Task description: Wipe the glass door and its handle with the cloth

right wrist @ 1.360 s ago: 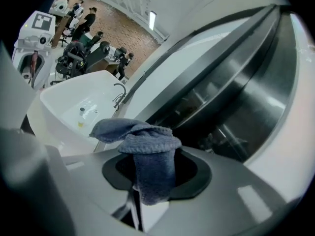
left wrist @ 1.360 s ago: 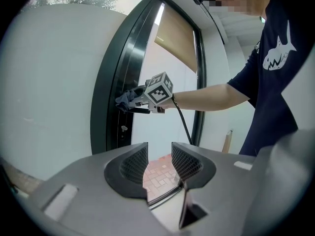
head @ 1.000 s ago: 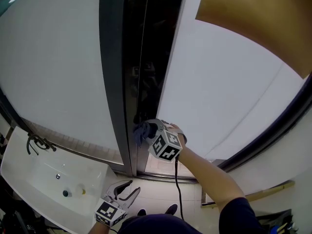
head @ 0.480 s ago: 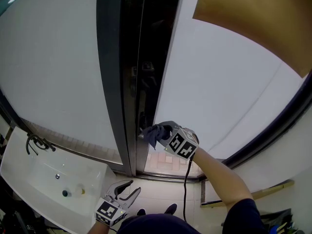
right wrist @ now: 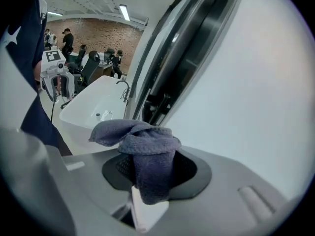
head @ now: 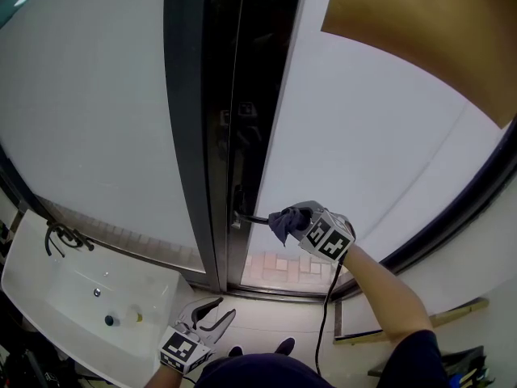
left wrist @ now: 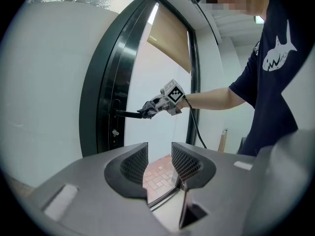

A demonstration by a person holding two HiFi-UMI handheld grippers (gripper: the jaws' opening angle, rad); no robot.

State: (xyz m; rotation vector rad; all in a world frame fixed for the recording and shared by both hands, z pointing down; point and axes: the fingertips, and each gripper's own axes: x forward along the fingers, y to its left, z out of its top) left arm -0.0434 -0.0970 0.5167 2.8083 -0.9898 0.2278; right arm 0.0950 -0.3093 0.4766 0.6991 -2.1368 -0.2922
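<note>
Handle stage under way, by my judgement. My right gripper (head: 295, 219) is clenched on the grey cloth (right wrist: 147, 156), which sits at the free end of the lever handle (head: 252, 218) on the glass door (head: 236, 136). The lever's inner length and its plate look unreached. Nothing shows how much of the glass has been wiped, so I count it as outstanding.

My left gripper (head: 220, 309) hangs low, well apart from the door, jaws released and empty.

The left gripper view alone shows the lever side-on with the cloth at its tip. The right gripper view alone shows the grasp — cloth bunched between the jaws — and a washbasin (right wrist: 93, 109) behind.
</note>
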